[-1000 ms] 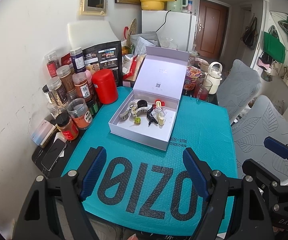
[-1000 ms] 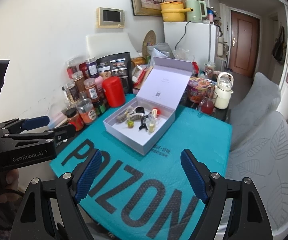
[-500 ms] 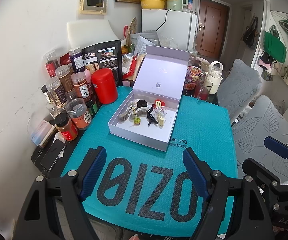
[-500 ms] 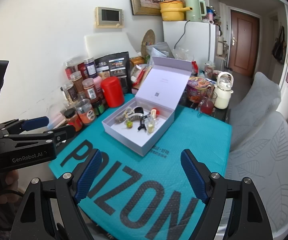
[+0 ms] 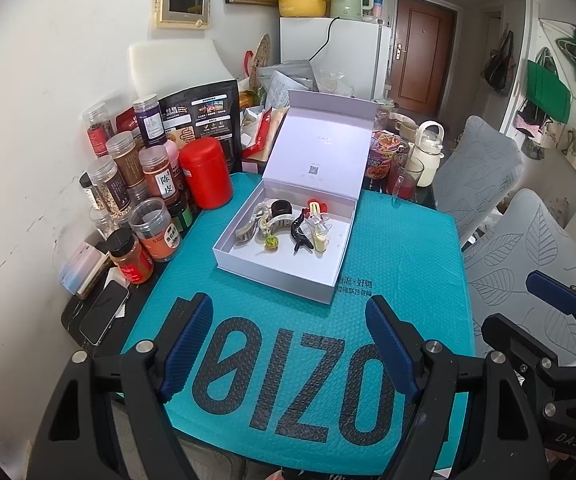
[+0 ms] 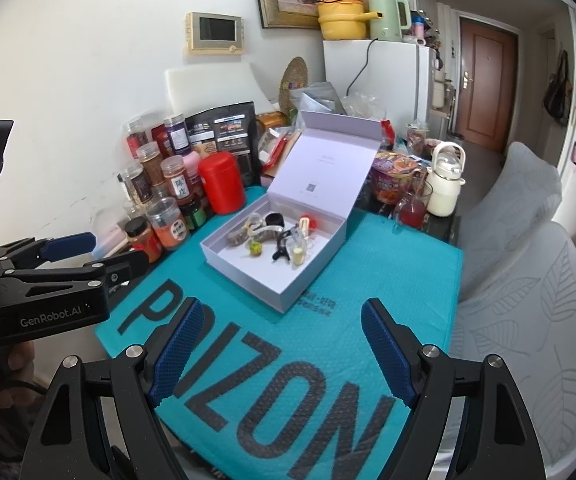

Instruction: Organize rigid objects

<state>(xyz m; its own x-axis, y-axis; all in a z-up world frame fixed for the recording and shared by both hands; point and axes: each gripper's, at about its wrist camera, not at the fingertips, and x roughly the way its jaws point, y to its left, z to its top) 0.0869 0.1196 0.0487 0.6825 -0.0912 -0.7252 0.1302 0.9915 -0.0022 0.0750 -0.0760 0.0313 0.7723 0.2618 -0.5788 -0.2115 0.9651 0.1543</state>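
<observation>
I hold both tongs spread wide and empty above the near edge of the teal mat (image 5: 400, 256): my left gripper (image 5: 288, 344) and my right gripper (image 6: 277, 350) each have nothing between the blue pads. The things I judge I am to sort, a tangle of hair clips (image 5: 283, 224) and small trinkets, lie heaped in the open white box (image 5: 271, 276) in the middle of the mat, well ahead of both grippers, with its lid (image 5: 324, 148) standing up behind. The clips overlap, so a pinch on one may, I think, drag a neighbour out with it or let a smooth curved shell slip sideways from the pads. The box looks light; pushing against its wall could slide it toward the spice jars (image 5: 153, 224) and the red canister (image 5: 206, 172) crowded just beside its left edge, or knock the lid. How many clips there are, and which lies on top, I cannot make out. The clear pieces blur into the white floor, and the box's near wall hides whatever sits against it.
</observation>
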